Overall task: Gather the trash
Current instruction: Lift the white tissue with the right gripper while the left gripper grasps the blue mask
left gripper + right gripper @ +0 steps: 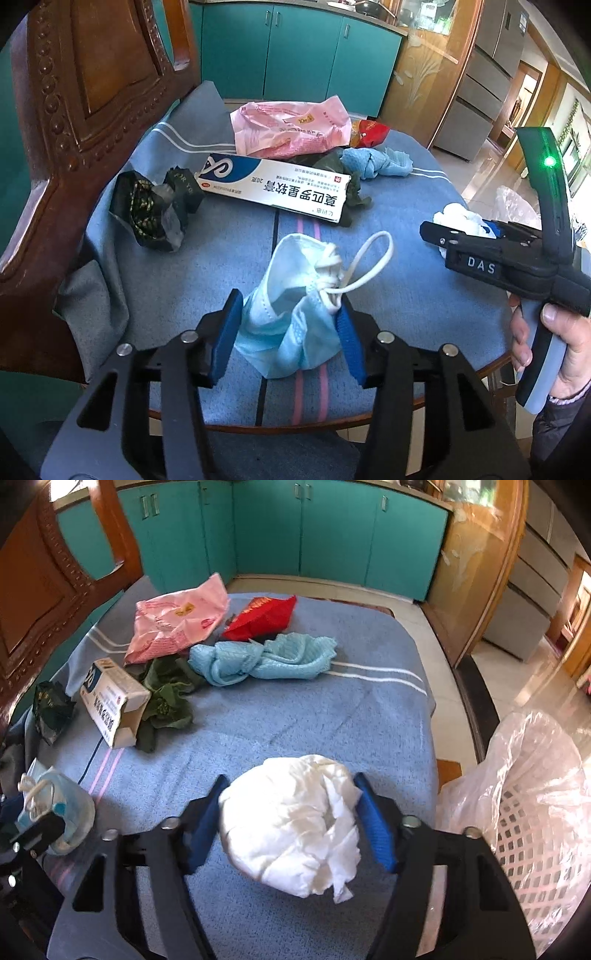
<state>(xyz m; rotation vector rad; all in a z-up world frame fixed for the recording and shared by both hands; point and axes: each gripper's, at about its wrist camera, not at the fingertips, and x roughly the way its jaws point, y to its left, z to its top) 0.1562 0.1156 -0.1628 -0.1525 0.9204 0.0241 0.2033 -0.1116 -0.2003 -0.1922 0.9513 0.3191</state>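
Note:
My left gripper (pixel 290 325) is shut on a crumpled blue face mask (pixel 291 314) with a white ear loop, held over the blue cloth. The mask also shows in the right wrist view (pixel 59 812) at the far left. My right gripper (pixel 295 827) is shut on a white crumpled paper wad (pixel 295 823), held above the cloth's near right part. In the left wrist view the right gripper (pixel 461 236) shows at the right with the white wad (pixel 458 218) in it. A white mesh bin lined with clear plastic (pixel 532 812) stands to the right of the chair.
On the cloth-covered chair seat (pixel 332 709) lie a pink plastic bag (pixel 177 624), a red wrapper (pixel 262 618), a light blue rag (pixel 258 659), a white medicine box (pixel 114 701), green scraps (pixel 166 705) and a black wrapper (pixel 147 210). The carved wooden chair back (pixel 74 110) rises at left.

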